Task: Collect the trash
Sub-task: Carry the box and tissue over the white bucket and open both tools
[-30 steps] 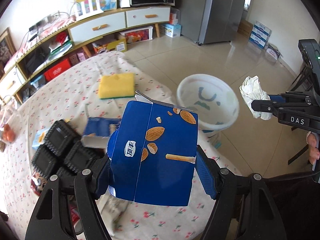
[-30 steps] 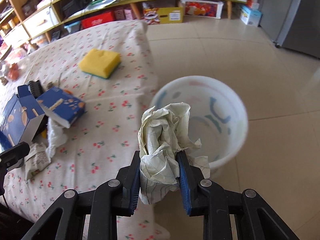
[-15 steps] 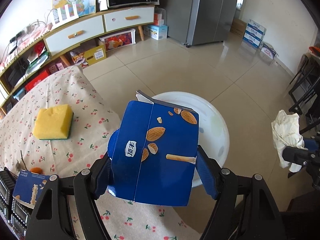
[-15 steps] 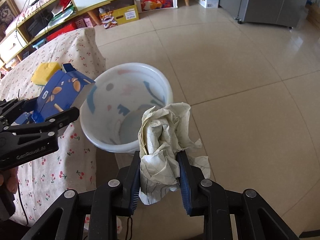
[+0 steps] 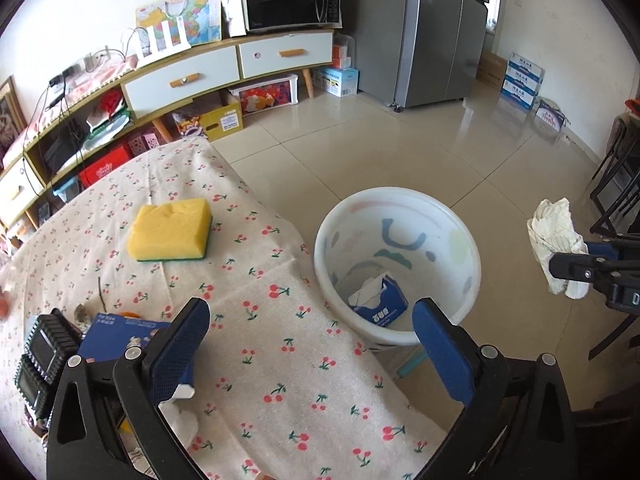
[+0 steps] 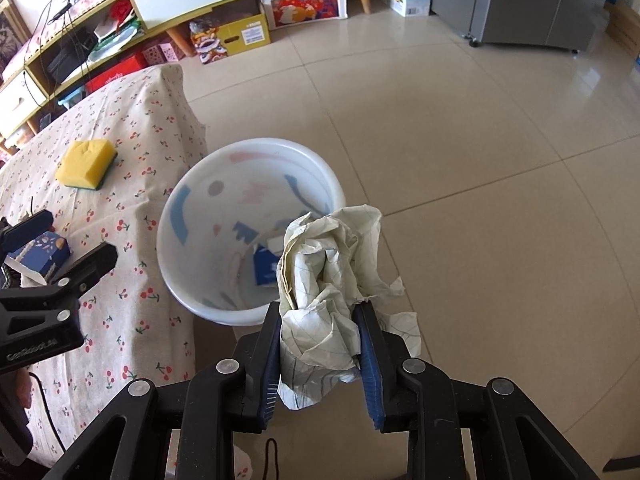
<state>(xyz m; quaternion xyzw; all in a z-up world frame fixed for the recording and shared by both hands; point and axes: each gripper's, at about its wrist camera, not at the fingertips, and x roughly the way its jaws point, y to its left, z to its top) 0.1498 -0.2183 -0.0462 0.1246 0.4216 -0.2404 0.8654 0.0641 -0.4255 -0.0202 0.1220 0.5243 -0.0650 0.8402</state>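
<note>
My left gripper (image 5: 310, 308) hangs over the table's edge beside the white bucket (image 5: 400, 194); its jaws are opening and nothing is between them. A blue almond snack box (image 5: 380, 300) lies at the bottom of the bucket. My right gripper (image 6: 320, 306) is shut on a crumpled paper wad (image 6: 332, 288), just over the near rim of the bucket (image 6: 248, 146). In the left wrist view the wad (image 5: 556, 248) shows to the right of the bucket. A second blue box (image 5: 120, 332) lies on the cherry-print tablecloth (image 5: 280, 380), near a white tissue scrap (image 5: 180, 416).
A yellow sponge (image 5: 170, 230) and black ribbed blocks (image 5: 44, 348) sit on the table. The bucket stands on the tiled floor against the table's corner. A low cabinet (image 5: 200, 72) and a fridge (image 5: 436, 32) line the back wall. Dark chair legs (image 5: 612, 200) stand at the right.
My left gripper has opened and the blue almond box has dropped from it into the bucket. The right gripper with the paper wad has come closer to the bucket's rim.
</note>
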